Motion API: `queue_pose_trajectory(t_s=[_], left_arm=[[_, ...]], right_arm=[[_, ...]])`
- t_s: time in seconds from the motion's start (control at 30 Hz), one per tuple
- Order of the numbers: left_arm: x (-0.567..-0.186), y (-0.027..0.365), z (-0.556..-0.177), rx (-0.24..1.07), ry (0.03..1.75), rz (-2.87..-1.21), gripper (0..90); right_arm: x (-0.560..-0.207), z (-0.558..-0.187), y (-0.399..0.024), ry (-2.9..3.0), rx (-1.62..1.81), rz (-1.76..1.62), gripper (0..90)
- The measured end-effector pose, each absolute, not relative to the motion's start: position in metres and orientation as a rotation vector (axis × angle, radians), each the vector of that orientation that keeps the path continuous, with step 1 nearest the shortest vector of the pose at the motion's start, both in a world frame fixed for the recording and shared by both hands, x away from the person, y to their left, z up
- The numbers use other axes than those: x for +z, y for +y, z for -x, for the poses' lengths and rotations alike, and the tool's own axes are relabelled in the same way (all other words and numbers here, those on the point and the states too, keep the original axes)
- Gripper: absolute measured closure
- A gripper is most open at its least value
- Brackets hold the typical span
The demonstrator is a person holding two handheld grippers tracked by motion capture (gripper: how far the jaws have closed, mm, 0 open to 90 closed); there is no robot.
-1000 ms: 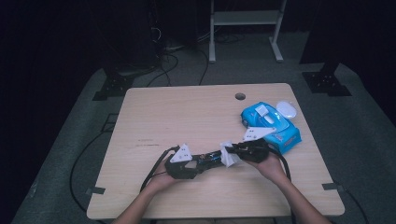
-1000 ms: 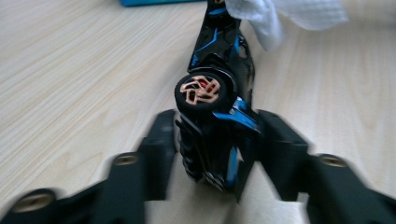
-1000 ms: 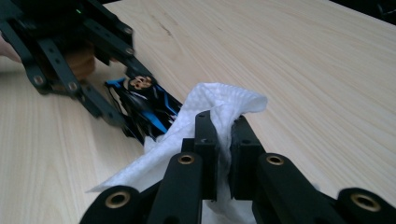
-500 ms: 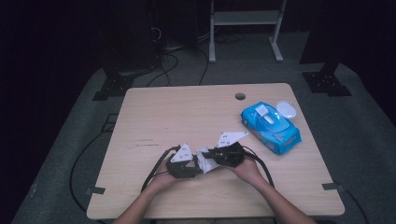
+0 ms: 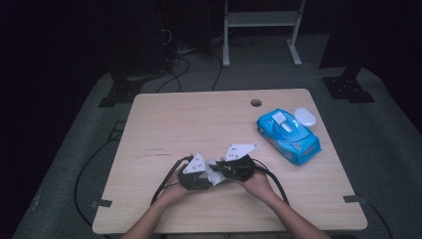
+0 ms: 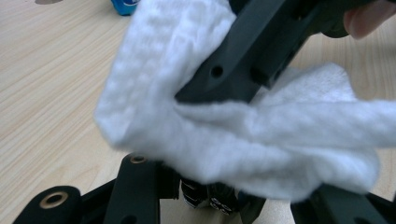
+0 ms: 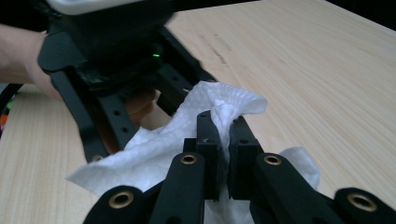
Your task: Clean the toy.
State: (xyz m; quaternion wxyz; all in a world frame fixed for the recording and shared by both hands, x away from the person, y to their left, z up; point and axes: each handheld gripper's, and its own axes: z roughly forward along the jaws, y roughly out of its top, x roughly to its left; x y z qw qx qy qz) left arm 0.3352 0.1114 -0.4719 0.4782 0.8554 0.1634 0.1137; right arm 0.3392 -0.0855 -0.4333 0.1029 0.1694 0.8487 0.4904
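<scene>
A crumpled white wipe (image 5: pixel 215 175) hangs between my two grippers, just above the near middle of the wooden table (image 5: pixel 199 124). My right gripper (image 7: pixel 224 128) is shut on a raised fold of the wipe (image 7: pixel 154 154), which shows as a bright patch between its pads. My left gripper (image 5: pixel 208 175) faces it from the left and is shut on the other side of the wipe (image 6: pixel 233 135). In the left gripper view the cloth covers my own fingertips, and a jaw of the right gripper crosses in from the upper right. The two grippers almost touch.
A blue pack of wipes (image 5: pixel 287 135) lies at the right side of the table, with a small white oval object (image 5: pixel 305 117) just behind it. A round cable hole (image 5: pixel 256 103) sits near the far edge. Black cables trail from both grippers toward the near edge.
My right gripper has carried the wipe leftward, away from the blue pack, up to the left gripper. The left gripper has stayed in place.
</scene>
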Motion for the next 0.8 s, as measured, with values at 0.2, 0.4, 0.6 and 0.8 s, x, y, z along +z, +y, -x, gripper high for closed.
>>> queue_pose_trajectory(t_s=[0.2,0.4,0.6,0.8], left_arm=[[-0.471,0.114,-0.335,0.279,0.387,-2.085,57.4],[-0.471,0.114,-0.334,0.288,0.377,-2.086,57.5],[-0.471,0.114,-0.333,0.291,0.376,-2.086,57.6],[-0.472,0.115,-0.335,0.279,0.386,-2.075,57.4]], right_arm=[[-0.43,-0.344,-0.111,2.46,1.367,-0.55,85.0],[-0.427,-0.357,-0.152,2.386,1.257,-0.653,85.1],[-0.428,-0.359,-0.161,2.371,1.271,-0.7,85.1],[-0.43,-0.352,-0.138,2.397,1.311,-0.642,84.9]])
